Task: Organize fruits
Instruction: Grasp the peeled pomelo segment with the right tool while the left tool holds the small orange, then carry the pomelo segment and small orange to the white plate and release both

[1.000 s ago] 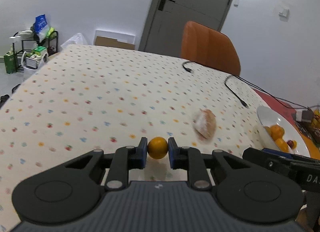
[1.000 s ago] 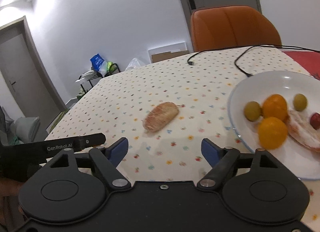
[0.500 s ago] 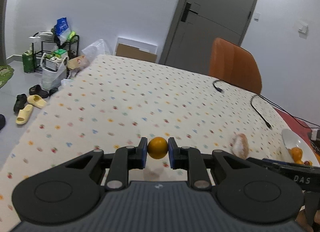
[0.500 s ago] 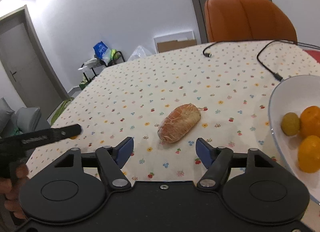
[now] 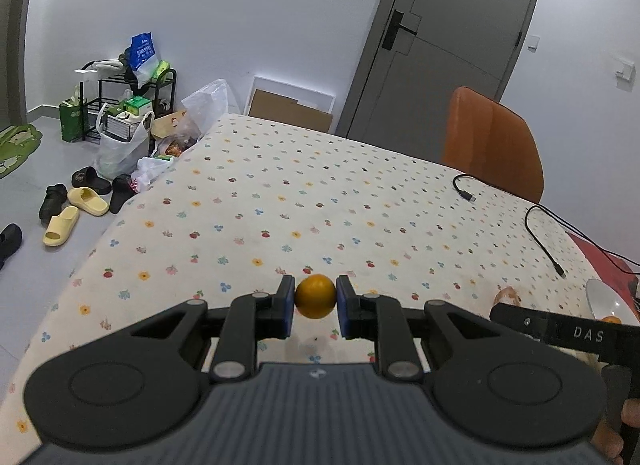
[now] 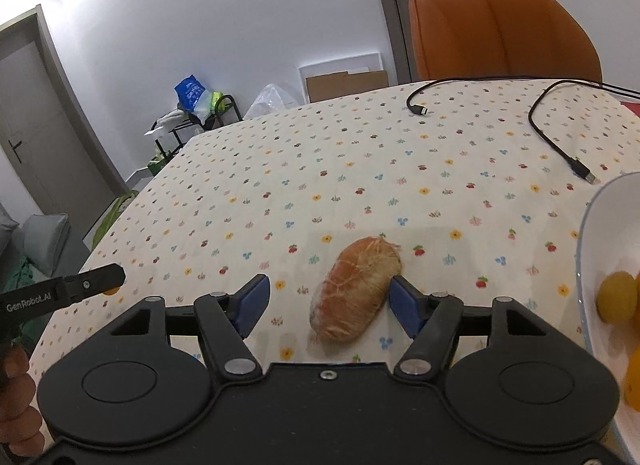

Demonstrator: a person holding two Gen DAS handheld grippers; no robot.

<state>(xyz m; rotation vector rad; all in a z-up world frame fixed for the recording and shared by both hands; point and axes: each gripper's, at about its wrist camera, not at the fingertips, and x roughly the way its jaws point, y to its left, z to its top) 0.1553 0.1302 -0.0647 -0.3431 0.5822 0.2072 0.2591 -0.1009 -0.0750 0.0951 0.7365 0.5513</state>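
Left tongs (image 5: 316, 302) clamp an orange (image 5: 315, 301) above the bench (image 5: 320, 193); right tongs (image 6: 328, 302) gape around a bread roll (image 6: 355, 289).

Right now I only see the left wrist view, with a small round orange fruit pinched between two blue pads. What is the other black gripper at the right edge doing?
Observer: The right gripper is open, its pads either side of a brown oblong net-wrapped item on the flowered tablecloth.
Visitor: Touching it?
Observer: One pad looks close against it; the other stands well clear.
Visitor: What's on the white plate?
Observer: A yellow-green round fruit, beside blurred orange ones.
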